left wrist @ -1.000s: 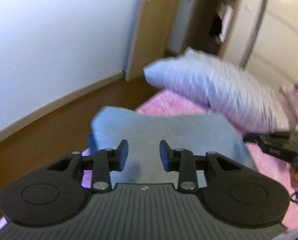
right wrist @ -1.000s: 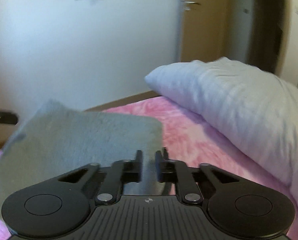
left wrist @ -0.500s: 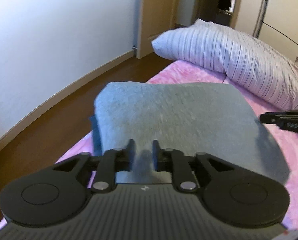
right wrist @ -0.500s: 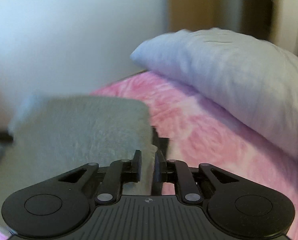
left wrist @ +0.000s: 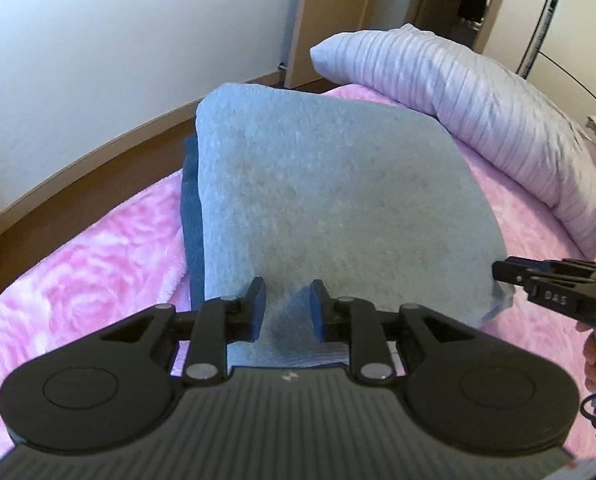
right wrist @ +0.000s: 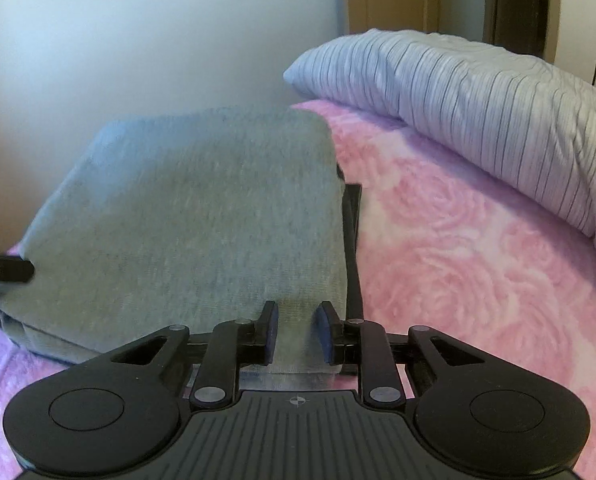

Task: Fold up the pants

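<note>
The grey pants lie folded in a thick block on the pink blanket, with a dark blue layer showing along their left side. My left gripper sits at their near edge, jaws opening, grey cloth lying loose between the pads. In the right wrist view the same pants fill the left half. My right gripper is at their near right corner, jaws opening, with a strip of cloth between the pads but not pinched. Each gripper's tip shows in the other view: right gripper, left gripper.
A striped lilac pillow lies behind and right of the pants. A dark strap runs along the pants' right side. The bed's edge drops to a wooden floor and white wall on the left. A hand holds the right gripper.
The pants, held up and blurred before, now lie flat on the blanket. Both grippers moved forward and down with them. The right jaws have widened from nearly shut.
</note>
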`<state>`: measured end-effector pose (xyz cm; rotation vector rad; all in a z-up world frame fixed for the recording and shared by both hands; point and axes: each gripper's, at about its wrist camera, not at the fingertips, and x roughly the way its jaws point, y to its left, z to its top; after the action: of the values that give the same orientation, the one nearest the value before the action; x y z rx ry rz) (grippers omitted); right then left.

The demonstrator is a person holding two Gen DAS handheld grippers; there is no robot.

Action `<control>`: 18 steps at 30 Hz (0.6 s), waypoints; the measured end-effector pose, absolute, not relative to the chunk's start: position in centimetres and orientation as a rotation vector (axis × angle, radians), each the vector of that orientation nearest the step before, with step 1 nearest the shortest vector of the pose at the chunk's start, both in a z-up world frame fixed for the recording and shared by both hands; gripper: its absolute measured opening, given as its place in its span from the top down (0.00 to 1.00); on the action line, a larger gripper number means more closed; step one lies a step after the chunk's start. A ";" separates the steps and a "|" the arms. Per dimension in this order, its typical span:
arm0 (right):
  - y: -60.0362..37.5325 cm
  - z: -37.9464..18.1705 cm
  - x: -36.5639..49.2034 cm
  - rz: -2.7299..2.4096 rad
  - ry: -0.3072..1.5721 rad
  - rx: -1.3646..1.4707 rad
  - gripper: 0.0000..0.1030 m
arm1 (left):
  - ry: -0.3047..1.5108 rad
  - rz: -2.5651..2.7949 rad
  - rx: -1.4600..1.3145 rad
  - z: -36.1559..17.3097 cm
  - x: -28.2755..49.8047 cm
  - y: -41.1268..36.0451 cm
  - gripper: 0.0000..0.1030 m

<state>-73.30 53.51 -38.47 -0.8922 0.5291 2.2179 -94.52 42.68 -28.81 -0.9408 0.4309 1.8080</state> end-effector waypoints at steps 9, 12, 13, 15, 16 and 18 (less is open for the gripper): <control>48.7 -32.9 -68.7 2.220 0.645 -0.784 0.37 | 0.431 1.840 -0.919 -23.1 -90.6 38.3 0.61; 45.7 -30.7 -66.9 2.232 0.679 -0.778 0.36 | 0.428 1.861 -0.927 -21.0 -88.7 35.4 0.52; 44.8 -29.9 -66.4 2.233 0.681 -0.775 0.36 | 0.429 1.871 -0.924 -20.2 -87.9 34.3 0.48; 42.6 -28.1 -64.8 2.245 0.694 -0.756 0.36 | 0.428 1.879 -0.924 -18.6 -86.5 31.9 0.46; 41.6 -27.3 -64.0 2.247 0.703 -0.750 0.36 | 0.424 1.882 -0.928 -17.8 -85.6 30.6 0.44; 39.4 -25.3 -62.3 2.256 0.720 -0.747 0.36 | 0.417 1.890 -0.945 -15.8 -83.5 28.2 0.36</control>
<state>-62.29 39.43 -25.33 -0.7475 0.7198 2.2564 -83.50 28.18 -15.83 -0.9451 0.4173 1.8896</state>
